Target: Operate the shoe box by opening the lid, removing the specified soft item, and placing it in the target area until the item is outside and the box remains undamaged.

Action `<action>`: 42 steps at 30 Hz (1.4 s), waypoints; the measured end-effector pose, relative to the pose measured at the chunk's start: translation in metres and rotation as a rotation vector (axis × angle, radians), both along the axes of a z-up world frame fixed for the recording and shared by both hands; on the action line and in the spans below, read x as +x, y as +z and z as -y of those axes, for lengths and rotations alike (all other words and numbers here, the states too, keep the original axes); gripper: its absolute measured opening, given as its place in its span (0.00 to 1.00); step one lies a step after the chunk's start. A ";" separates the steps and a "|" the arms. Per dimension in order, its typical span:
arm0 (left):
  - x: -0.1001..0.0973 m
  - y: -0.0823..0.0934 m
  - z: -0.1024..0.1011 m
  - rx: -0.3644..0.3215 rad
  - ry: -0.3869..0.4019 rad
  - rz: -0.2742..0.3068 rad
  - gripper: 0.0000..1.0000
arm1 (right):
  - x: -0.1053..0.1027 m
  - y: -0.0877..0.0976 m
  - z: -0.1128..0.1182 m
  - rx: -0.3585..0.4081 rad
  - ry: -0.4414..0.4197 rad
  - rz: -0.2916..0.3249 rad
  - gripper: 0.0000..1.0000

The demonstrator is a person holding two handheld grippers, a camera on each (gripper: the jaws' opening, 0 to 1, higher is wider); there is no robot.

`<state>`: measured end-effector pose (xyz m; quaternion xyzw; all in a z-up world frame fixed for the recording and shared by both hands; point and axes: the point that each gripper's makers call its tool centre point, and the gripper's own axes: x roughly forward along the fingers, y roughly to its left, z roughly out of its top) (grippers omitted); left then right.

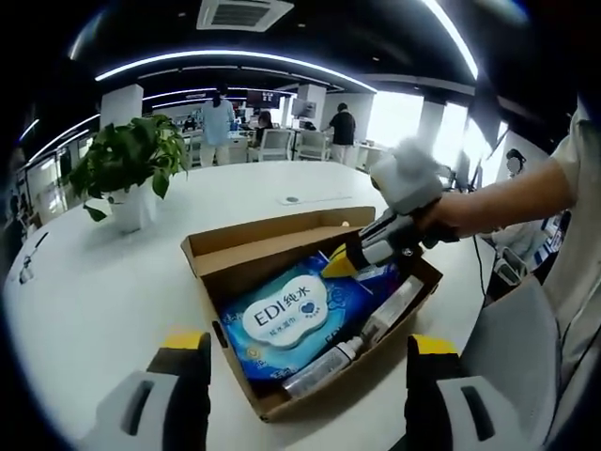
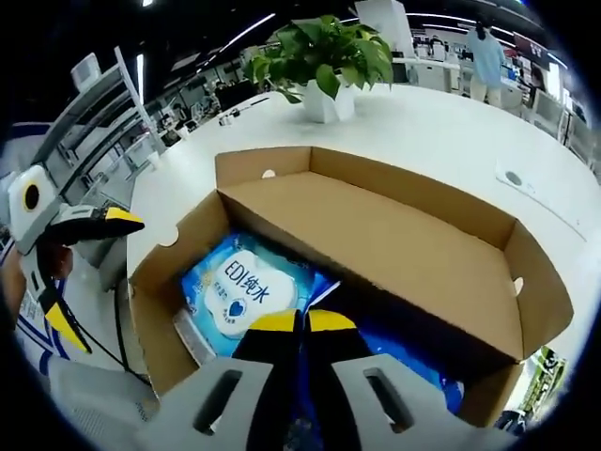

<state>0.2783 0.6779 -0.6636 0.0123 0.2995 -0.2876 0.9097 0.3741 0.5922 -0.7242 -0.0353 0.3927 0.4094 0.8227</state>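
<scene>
The cardboard shoe box (image 1: 239, 271) lies open on the white table, its lid (image 2: 376, 244) folded back. Inside is a blue soft wipes pack (image 1: 286, 319) with a white label (image 2: 239, 287), and beside it clear bottles (image 1: 376, 324). My right gripper (image 1: 340, 265) reaches into the box from the right. Its yellow-tipped jaws (image 2: 302, 321) are pressed together on a blue edge of the pack. My left gripper (image 1: 305, 352) hovers in front of the box's near corner, open, with nothing between its jaws. It also appears at the left of the right gripper view (image 2: 89, 272).
A potted green plant (image 1: 131, 169) in a white pot (image 2: 329, 103) stands on the table (image 1: 113, 291) beyond the box. A round port (image 1: 291, 200) sits in the tabletop. A person's arm (image 1: 507, 202) holds the right gripper. People and office chairs are far behind.
</scene>
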 end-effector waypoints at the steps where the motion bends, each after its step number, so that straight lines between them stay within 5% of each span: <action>1: 0.000 0.000 0.000 0.000 0.000 0.000 0.86 | 0.000 0.001 0.000 0.001 0.001 0.005 0.00; 24: 0.017 -0.001 0.016 0.010 -0.005 -0.047 0.64 | -0.004 0.017 0.040 0.005 -0.074 0.061 0.00; 31: 0.029 -0.013 0.027 -0.028 0.008 -0.116 0.54 | -0.004 0.023 0.053 0.016 -0.096 0.069 0.00; 42: 0.039 -0.042 0.033 0.049 -0.010 -0.211 0.44 | -0.005 0.025 0.080 0.006 -0.128 0.076 0.00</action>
